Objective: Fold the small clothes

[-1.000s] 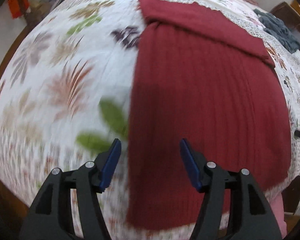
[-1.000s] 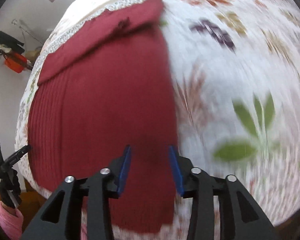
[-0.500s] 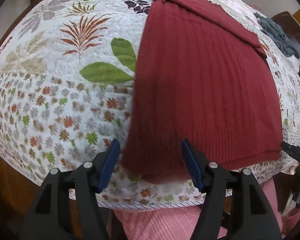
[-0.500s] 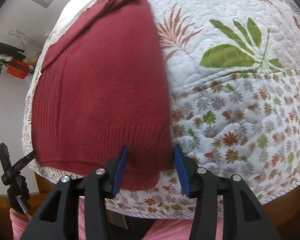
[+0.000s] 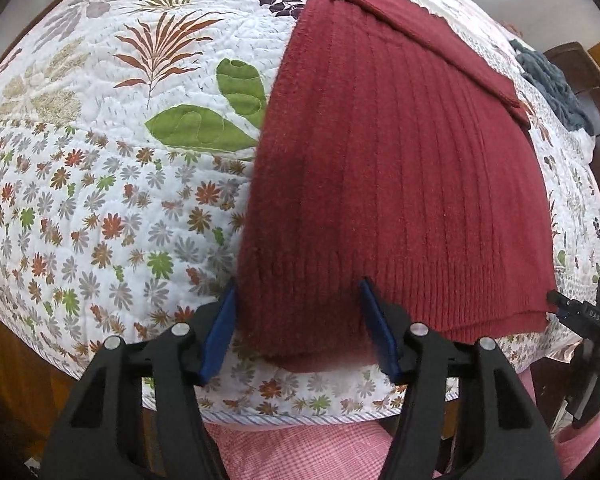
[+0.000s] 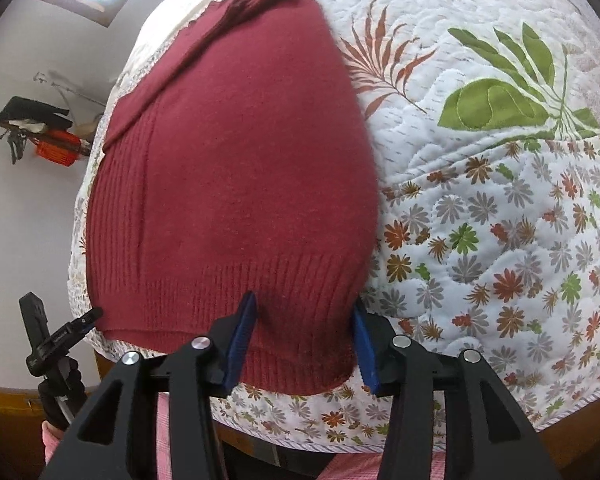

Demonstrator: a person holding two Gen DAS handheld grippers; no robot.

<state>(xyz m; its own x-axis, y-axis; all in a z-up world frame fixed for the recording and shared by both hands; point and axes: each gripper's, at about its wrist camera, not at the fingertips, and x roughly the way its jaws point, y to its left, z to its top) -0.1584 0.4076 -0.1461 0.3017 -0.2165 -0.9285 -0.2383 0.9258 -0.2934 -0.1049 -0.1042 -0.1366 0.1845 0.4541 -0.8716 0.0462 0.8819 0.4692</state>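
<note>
Nearest the left wrist camera, the left gripper [image 5: 296, 326] stands with its jaws wide apart, the blue pads [image 5: 219, 332] flanking the near left corner of the dark red knitted sweater [image 5: 400, 184]; nothing is clamped. At the right wrist camera, the right gripper [image 6: 304, 346] is likewise spread wide, its blue pads [image 6: 242, 340] either side of the sweater's [image 6: 236, 184] near right corner at the ribbed hem [image 6: 228, 300]; whether either pad touches the knit cannot be told. Below both grippers, pink checked fabric [image 5: 300, 452] shows at the frame bottom. The sweater lies flat on a white quilted bedspread [image 5: 100, 200] printed with leaves and small flowers, its hem close to the bedspread's near edge. Its body runs away from the cameras, and at the far end a sleeve [image 5: 412, 24] is folded across it. Beyond, toward the far right corner of the bed in the left view, a grey-blue garment [image 5: 552, 84] lies crumpled, well apart from the sweater.
</note>
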